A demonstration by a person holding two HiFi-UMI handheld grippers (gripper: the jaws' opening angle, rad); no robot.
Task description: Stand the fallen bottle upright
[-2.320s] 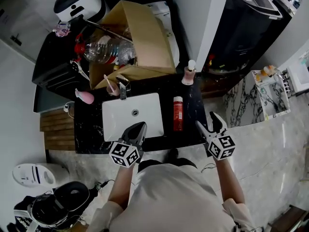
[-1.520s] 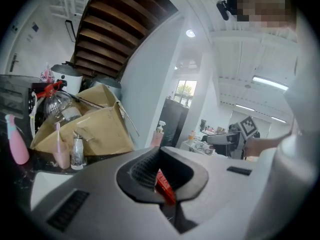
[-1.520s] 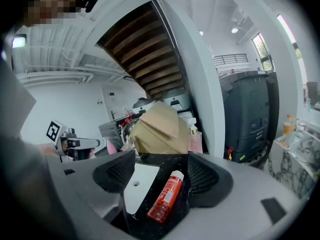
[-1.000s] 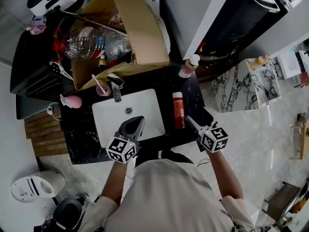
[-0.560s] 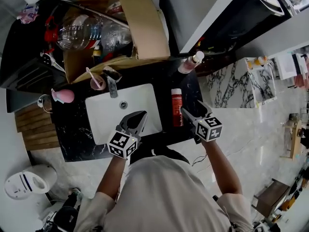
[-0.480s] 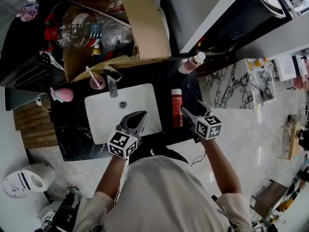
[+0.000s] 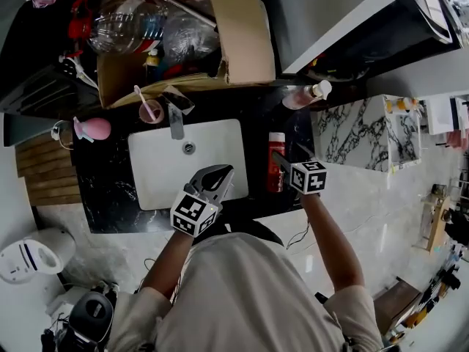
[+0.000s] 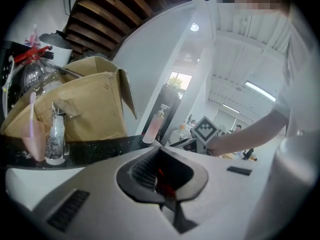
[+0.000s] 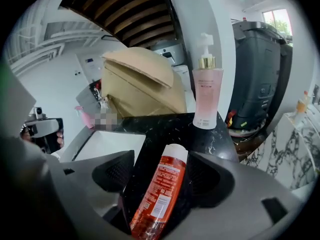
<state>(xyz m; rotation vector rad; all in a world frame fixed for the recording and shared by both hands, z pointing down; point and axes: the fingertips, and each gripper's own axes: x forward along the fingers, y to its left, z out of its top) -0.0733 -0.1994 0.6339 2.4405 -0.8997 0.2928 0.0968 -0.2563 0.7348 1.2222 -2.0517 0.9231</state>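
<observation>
Head view: the bottle (image 7: pixel 276 166) lies flat on the counter (image 7: pixel 110 189) at 3 o'clock of the sink (image 7: pixel 165 182), under the right gripper (image 7: pixel 288 157). Left gripper view: the left gripper (image 8: pixel 160 151) has its jaws together, holding nothing. Right gripper view: wide-open jaws flank the lying bottle, its cap toward 12 o'clock.

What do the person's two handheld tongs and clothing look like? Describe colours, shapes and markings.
The left grey plastic tongs and the right grey plastic tongs have broad, smooth jaws lined with dark ribbed pads. Each carries a white cube printed with black square markers. The person wears a pale short-sleeved shirt.
</observation>
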